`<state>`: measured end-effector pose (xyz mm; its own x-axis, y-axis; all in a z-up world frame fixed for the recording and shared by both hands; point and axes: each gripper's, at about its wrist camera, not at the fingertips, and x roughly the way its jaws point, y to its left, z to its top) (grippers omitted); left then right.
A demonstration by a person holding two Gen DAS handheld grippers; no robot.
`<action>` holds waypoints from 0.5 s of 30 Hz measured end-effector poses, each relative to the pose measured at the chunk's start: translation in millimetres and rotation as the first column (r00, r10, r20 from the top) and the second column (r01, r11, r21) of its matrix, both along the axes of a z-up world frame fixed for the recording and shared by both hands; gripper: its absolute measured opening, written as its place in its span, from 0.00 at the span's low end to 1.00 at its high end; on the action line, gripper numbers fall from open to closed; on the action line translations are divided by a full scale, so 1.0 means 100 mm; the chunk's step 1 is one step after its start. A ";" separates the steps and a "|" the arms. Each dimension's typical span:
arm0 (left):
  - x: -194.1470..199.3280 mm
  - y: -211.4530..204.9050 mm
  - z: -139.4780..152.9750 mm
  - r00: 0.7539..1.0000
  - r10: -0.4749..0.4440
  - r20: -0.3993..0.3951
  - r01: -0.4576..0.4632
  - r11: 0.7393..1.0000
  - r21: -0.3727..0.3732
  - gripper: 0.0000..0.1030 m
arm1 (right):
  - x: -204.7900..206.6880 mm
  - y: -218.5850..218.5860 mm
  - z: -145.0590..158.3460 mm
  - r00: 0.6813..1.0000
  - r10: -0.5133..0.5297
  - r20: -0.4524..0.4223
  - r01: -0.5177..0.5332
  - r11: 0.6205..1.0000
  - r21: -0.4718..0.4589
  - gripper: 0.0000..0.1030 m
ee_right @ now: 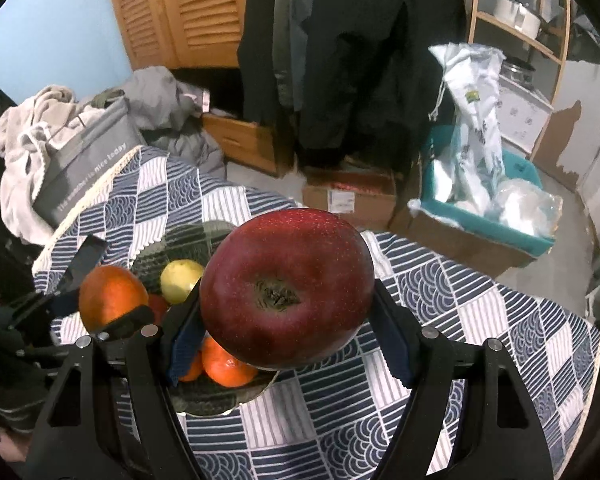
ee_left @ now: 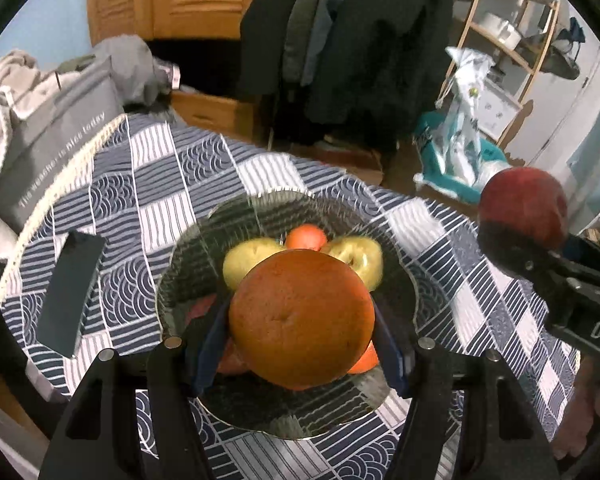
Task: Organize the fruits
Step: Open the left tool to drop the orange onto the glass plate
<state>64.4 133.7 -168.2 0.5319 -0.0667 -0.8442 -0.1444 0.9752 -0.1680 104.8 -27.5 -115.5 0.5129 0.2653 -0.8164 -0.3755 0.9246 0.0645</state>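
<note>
L gripper [ee_left: 302,320] clamps orange [ee_left: 302,316], directly over glass bowl [ee_left: 204,248] w/ yellow apples [ee_left: 248,260] and tangerines. R gripper [ee_right: 288,316] clamps red apple [ee_right: 287,286], off bowl's right side over tablecloth [ee_right: 480,320]. L nearer; drop straight down.

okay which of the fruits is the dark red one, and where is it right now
The red apple, clamped in the right gripper above the tablecloth. The orange in the left gripper and the bowl's fruit are orange or yellow.
</note>
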 end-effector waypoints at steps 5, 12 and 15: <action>0.06 -0.02 -0.17 0.999 0.005 -0.044 -0.005 1.000 0.011 0.66 | 0.05 0.00 -0.15 0.999 -0.004 -0.034 0.004 1.000 0.005 0.74; 0.14 0.00 -0.34 0.995 0.010 -0.102 -0.009 1.000 0.016 0.66 | 0.11 0.00 -0.42 0.996 -0.004 -0.094 0.003 1.000 -0.014 0.74; 0.16 -0.01 -0.38 0.992 0.011 -0.125 -0.009 1.000 0.013 0.66 | 0.13 -0.02 -0.49 0.994 -0.010 -0.112 0.009 1.000 -0.011 0.74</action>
